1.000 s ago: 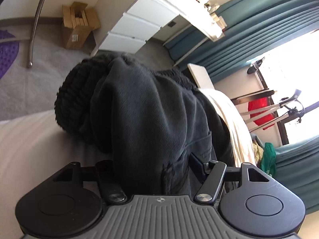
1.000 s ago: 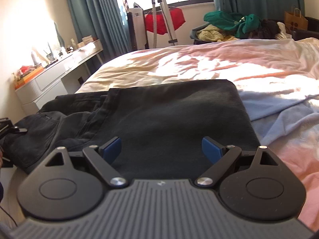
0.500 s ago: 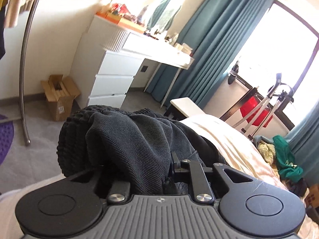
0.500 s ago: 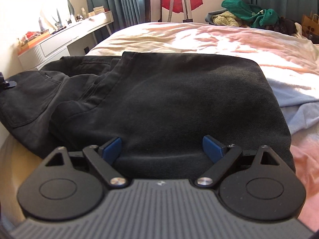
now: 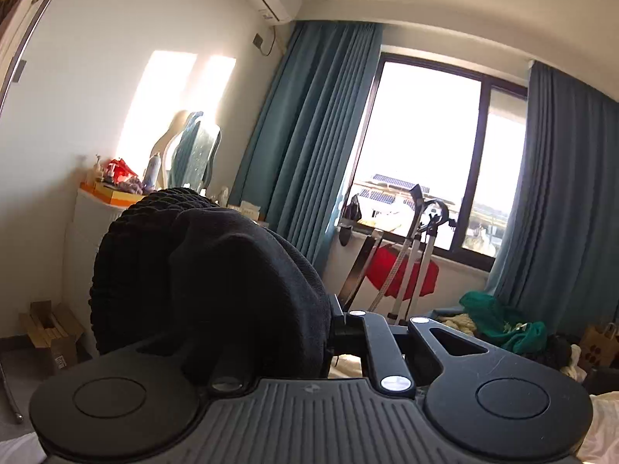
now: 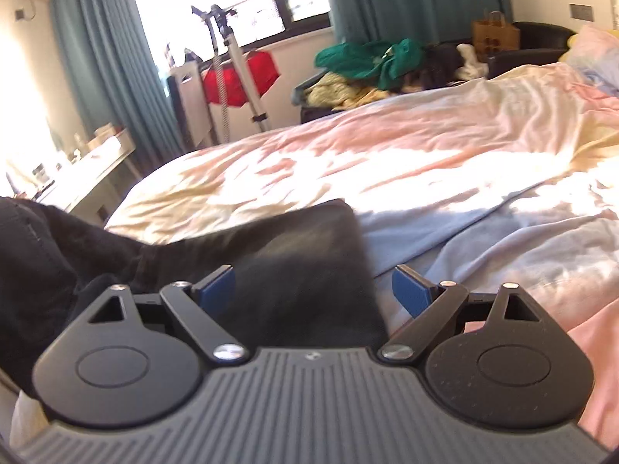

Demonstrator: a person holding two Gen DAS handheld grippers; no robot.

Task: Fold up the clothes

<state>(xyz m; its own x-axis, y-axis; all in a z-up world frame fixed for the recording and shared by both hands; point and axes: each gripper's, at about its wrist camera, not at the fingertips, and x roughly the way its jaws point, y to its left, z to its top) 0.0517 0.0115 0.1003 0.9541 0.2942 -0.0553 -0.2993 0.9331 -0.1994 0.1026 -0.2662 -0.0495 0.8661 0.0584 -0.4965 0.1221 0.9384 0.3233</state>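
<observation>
A black pair of trousers (image 6: 301, 266) lies partly folded on the bed (image 6: 406, 162); its far end rises off the left. In the left wrist view my left gripper (image 5: 294, 332) is shut on a bunch of this black cloth (image 5: 216, 278), lifted high so it hides the fingertips. My right gripper (image 6: 313, 286) is open, its blue pads (image 6: 406, 290) either side of the folded trousers' near right corner, just above the cloth.
A white dresser (image 5: 93, 239) stands by the left wall, with a cardboard box (image 5: 50, 332) on the floor. A clothes stand with a red garment (image 6: 236, 77) and a heap of green and yellow clothes (image 6: 367, 62) lie beyond the bed.
My left gripper has lifted and tilted upward with the black cloth, from facing the floor to facing the window. My right gripper has shifted right toward the trousers' corner, still open.
</observation>
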